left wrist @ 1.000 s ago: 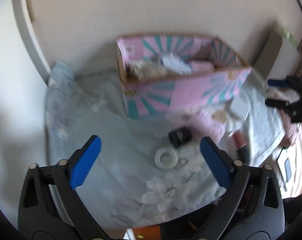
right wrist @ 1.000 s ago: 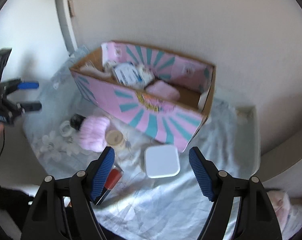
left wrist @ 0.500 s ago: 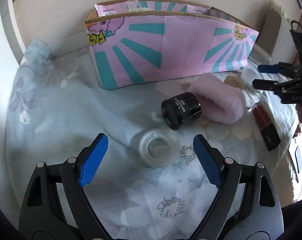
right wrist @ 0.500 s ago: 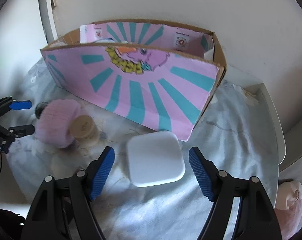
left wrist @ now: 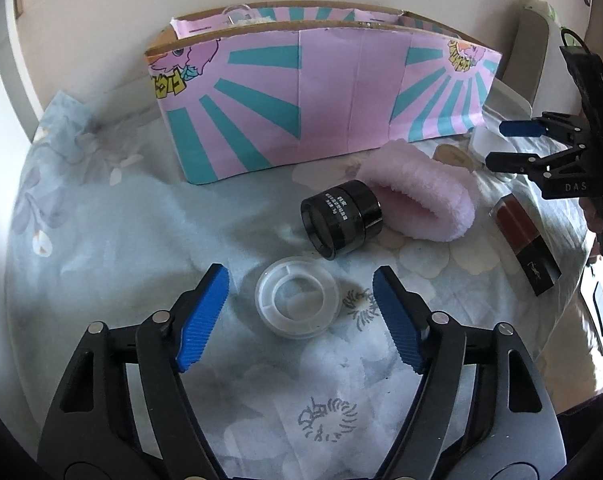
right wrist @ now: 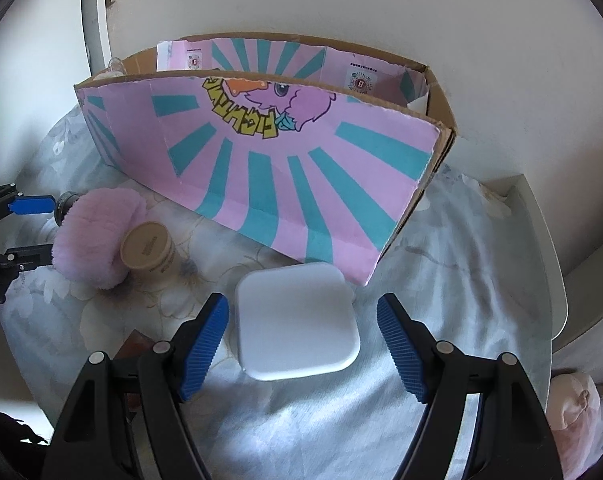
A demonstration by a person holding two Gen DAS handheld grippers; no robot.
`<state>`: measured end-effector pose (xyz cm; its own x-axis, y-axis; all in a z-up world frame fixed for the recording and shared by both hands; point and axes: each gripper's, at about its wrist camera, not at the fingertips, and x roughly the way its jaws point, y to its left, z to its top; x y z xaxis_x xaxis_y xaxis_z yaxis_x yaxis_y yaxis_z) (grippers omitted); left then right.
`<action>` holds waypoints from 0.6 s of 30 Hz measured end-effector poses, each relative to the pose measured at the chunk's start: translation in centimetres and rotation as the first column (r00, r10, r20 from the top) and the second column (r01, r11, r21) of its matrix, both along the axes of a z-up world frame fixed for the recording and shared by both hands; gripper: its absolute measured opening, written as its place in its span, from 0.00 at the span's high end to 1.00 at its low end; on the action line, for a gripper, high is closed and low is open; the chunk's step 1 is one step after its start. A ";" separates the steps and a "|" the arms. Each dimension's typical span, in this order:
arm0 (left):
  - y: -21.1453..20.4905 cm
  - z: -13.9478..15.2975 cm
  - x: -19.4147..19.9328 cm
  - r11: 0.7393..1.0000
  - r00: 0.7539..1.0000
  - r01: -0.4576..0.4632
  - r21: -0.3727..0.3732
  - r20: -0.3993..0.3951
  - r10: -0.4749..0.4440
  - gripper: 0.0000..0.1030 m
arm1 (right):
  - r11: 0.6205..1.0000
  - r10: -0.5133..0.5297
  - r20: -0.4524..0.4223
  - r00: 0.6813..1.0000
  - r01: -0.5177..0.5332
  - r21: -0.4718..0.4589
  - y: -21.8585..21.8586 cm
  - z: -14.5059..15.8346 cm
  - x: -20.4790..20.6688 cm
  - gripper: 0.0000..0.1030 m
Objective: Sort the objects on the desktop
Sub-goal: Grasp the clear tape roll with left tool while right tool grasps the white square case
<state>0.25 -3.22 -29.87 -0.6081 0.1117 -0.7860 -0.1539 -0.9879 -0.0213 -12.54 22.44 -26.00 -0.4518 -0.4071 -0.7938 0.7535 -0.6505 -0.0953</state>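
A clear round container [left wrist: 297, 300] lies on the flowered cloth between the blue pads of my left gripper [left wrist: 300, 276]. The jaws are closing and neither pad touches it. A white square box [right wrist: 297, 320] lies flat between the pads of my right gripper [right wrist: 301, 300], which is open with a small gap on each side. Behind the clear container are a black jar [left wrist: 341, 216] on its side, a pink fluffy band [left wrist: 421, 204] and a beige-lidded jar [right wrist: 149, 250]. A red and black lipstick case [left wrist: 525, 248] lies to the right.
A pink and teal cardboard box [right wrist: 281, 180] stands open-topped along the back by the wall, with things inside. The right gripper [left wrist: 513, 142] shows at the right edge of the left wrist view. The cloth's edge [right wrist: 541, 280] drops off at the right.
Both grippers have come down close to the table. The left jaws have narrowed around the clear container. The right jaws kept their width and now straddle the white box.
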 end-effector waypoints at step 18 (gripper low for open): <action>0.3 -0.1 0.7 1.000 1.000 0.023 -0.007 0.004 -0.023 0.62 | 1.000 0.023 -0.029 0.999 -0.023 -0.006 0.6 0.9 1.0 0.44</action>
